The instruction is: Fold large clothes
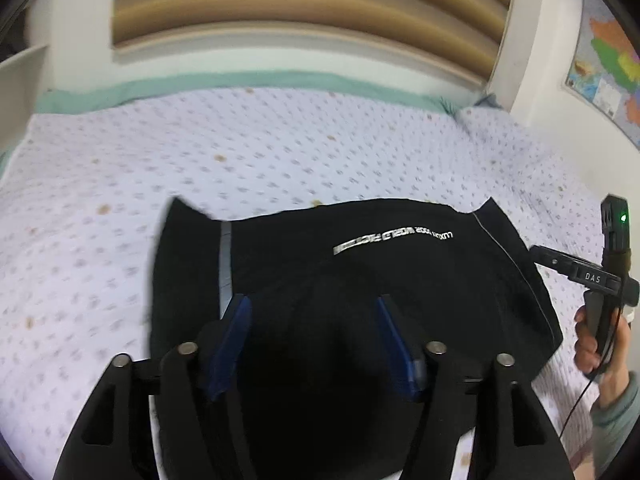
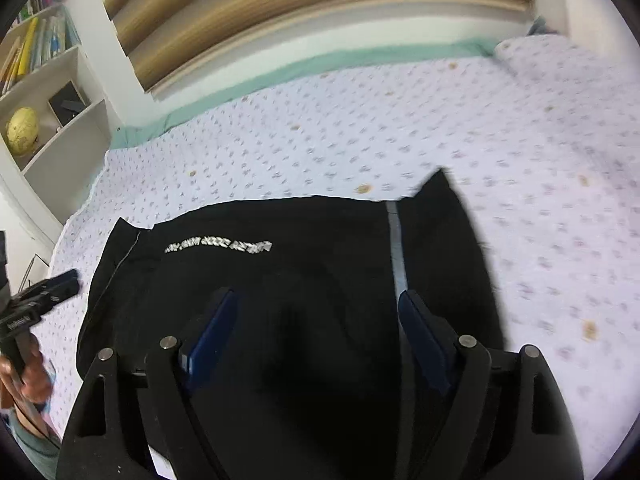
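A black garment (image 1: 360, 272) with white lettering and a grey stripe lies partly folded on the patterned bedspread (image 1: 240, 152); it also shows in the right wrist view (image 2: 280, 264). My left gripper (image 1: 312, 308) is open, blue pads apart, just above the garment's near part. My right gripper (image 2: 316, 304) is open too, over the garment's near part. Each gripper shows at the edge of the other's view: the right one (image 1: 536, 252) by the garment's right edge, the left one (image 2: 72, 280) by its left edge. Neither holds cloth.
The white bedspread with small prints (image 2: 520, 200) covers the bed, green sheet edge (image 1: 240, 80) at the far side. A wooden headboard (image 1: 304, 8) stands behind. A white bookshelf with a globe (image 2: 22, 130) is at left. A map (image 1: 608, 64) hangs at right.
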Tool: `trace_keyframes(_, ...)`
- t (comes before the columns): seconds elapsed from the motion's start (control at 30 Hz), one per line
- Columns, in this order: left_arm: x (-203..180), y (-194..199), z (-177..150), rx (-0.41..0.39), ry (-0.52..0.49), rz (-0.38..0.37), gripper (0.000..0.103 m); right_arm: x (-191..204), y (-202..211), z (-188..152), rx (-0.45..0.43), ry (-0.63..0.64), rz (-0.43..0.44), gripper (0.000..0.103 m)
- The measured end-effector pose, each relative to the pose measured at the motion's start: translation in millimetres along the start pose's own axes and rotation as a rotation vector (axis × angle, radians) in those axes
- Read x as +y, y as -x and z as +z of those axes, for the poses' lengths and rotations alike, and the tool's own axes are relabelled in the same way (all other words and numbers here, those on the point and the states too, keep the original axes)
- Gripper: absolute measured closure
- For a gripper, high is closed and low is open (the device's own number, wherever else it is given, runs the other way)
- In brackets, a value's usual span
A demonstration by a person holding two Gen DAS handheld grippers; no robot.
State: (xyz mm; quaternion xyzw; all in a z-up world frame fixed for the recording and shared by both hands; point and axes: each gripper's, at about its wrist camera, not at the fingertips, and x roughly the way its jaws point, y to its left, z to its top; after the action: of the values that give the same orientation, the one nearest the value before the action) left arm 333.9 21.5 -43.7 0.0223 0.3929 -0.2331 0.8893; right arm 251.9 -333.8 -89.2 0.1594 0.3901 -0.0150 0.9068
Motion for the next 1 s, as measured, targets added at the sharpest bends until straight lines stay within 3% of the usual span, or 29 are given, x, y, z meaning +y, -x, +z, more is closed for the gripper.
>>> trace_keyframes(0.13,41.5,30.6,-22.8,-0.051,0.083,0.052,0.027,-22.9,28.4,-26.9,0.009,-0.013,-0.029,0.018)
trace_keyframes(0.3,98.8,27.0,-59.5,0.012,0.295,-0.042,0.026,-43.8,46.2,-62.9,0.022,0.036,-0.136,0.018)
trace_keyframes(0.4,119.9,15.5,-67.9,0.016,0.347,0.077,0.026,-55.0,47.8,-73.6,0.040,0.053,-0.162,0.018)
trace_keyframes(0.43,122.6,10.0,-68.6,0.020,0.346,0.086,0.026,-58.9,48.1,-75.7,0.043,0.046,-0.162,0.018)
trace_keyframes(0.5,131.7,-2.2,-68.2,0.049,0.349,0.025,0.026,-69.2,44.9,-72.8,0.045,0.004,-0.147,0.018)
trace_keyframes(0.53,137.2,-12.5,-68.3,0.071,0.369,-0.041,0.026,-73.7,43.1,-71.9,0.044,-0.015,-0.135,0.018)
trace_keyframes(0.63,158.0,-48.6,-71.9,0.165,0.482,-0.142,0.026,-80.9,32.8,-67.4,0.051,-0.051,-0.104,0.016)
trace_keyframes(0.73,171.1,-76.3,-81.2,0.210,0.585,-0.226,0.026,-91.5,9.9,-65.4,0.089,-0.090,-0.059,0.015)
trace_keyframes(0.9,177.9,-87.7,-90.8,0.196,0.609,-0.335,0.023,-125.0,-16.3,-71.9,0.116,-0.241,0.079,0.007)
trace_keyframes(0.93,179.1,-87.4,-90.7,0.189,0.618,-0.382,0.023,-132.1,-19.9,-73.5,0.121,-0.275,0.114,0.006)
trace_keyframes(1.0,183.0,-89.6,-92.9,0.157,0.666,-0.571,0.023,-143.0,-24.1,-75.2,0.131,-0.317,0.178,0.004)
